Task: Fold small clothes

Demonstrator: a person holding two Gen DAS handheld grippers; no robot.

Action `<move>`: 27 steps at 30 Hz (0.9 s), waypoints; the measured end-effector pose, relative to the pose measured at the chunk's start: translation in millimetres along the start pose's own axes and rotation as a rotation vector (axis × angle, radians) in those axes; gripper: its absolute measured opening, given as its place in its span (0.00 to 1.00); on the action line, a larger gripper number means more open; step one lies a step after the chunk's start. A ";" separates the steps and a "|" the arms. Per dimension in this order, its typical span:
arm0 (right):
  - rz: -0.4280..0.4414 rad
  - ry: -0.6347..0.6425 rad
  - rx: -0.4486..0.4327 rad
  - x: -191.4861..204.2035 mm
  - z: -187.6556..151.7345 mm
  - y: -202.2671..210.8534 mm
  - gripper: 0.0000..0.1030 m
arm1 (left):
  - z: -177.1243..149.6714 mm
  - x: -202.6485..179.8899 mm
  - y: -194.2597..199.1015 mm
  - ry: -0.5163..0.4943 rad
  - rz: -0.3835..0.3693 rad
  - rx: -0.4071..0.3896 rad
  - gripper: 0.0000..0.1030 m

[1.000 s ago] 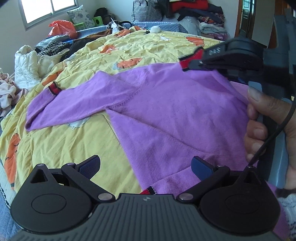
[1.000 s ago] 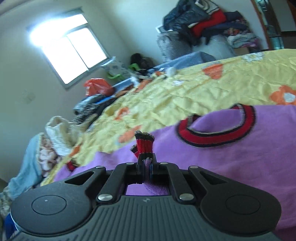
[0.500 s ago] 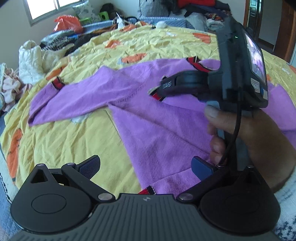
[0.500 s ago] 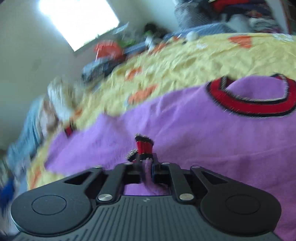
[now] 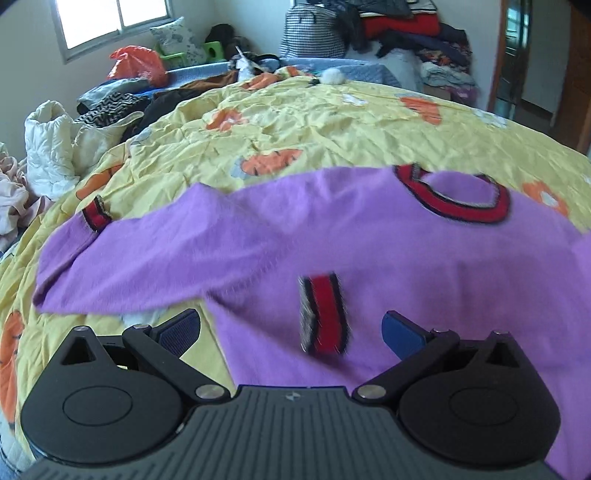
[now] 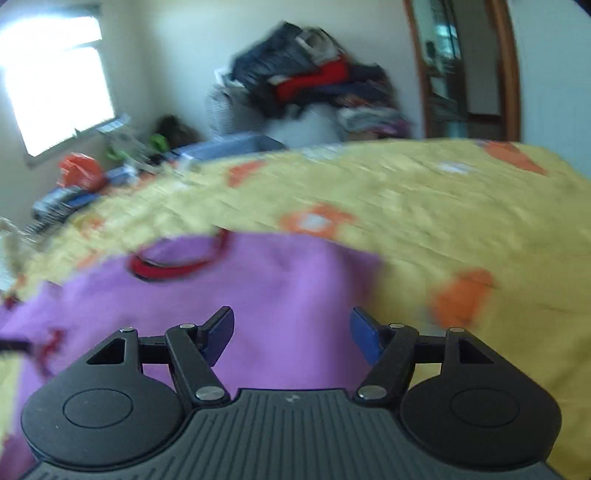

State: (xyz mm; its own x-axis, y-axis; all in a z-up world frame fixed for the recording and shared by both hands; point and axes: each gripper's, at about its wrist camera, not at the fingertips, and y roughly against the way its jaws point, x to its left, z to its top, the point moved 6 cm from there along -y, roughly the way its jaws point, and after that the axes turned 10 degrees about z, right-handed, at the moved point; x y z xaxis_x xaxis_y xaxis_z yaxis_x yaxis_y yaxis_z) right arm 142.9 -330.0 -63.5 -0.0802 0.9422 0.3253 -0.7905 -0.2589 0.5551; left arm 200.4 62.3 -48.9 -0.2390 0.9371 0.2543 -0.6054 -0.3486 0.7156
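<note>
Yellow bedsheet [image 5: 332, 122] under purple sweater [image 5: 258, 251] | clothes pile [image 5: 399, 26] by wall | left gripper [image 5: 291, 328], right gripper [image 6: 291, 332] both spread, empty

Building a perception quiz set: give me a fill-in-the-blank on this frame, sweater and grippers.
1. The sweater is ____ in colour, with red trim.
2. One cuff lies folded onto the sweater's ____.
3. The left gripper and the right gripper are both ____.
4. The sweater lies on a ____ bedsheet with orange flowers.

Missing words: purple; body; open; yellow
</note>
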 end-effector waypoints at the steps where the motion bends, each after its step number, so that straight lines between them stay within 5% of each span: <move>1: 0.008 -0.012 0.007 -5.9 -3.9 0.8 0.68 | 2.8 2.8 -7.4 0.002 0.038 0.023 1.00; 5: 0.015 0.011 0.000 -2.0 -9.7 -1.3 0.67 | 10.7 10.0 -36.1 0.048 0.001 0.071 1.00; 10: 0.043 -0.007 -0.016 5.4 -10.8 1.5 0.67 | 9.3 20.7 -73.6 0.186 -0.226 0.244 1.00; 13: 0.059 -0.023 -0.029 10.0 -12.0 3.6 0.67 | 11.0 27.1 -77.9 0.252 -0.284 0.249 1.00; 17: 0.111 -0.039 -0.042 17.9 -13.3 6.4 0.67 | 12.4 22.2 -75.4 0.185 -0.244 0.250 0.90; 20: 0.113 -0.024 -0.037 23.8 -15.4 5.3 0.68 | 10.7 11.0 -70.0 0.070 -0.150 0.214 0.77; 22: 0.107 -0.014 -0.039 26.4 -16.1 5.9 0.68 | 9.2 7.0 -63.3 0.018 -0.103 0.175 0.55; 27: 0.116 -0.022 -0.038 27.8 -18.2 7.8 0.70 | 9.6 -6.9 -52.9 -0.014 -0.144 0.170 0.08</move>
State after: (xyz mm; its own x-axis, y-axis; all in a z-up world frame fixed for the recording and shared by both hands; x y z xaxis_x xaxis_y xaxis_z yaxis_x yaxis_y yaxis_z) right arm 123.4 -301.9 -64.0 -0.1598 0.9012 0.4028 -0.7990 -0.3577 0.4834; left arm 241.3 74.4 -82.3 -0.1478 0.9776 0.1500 -0.4958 -0.2045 0.8440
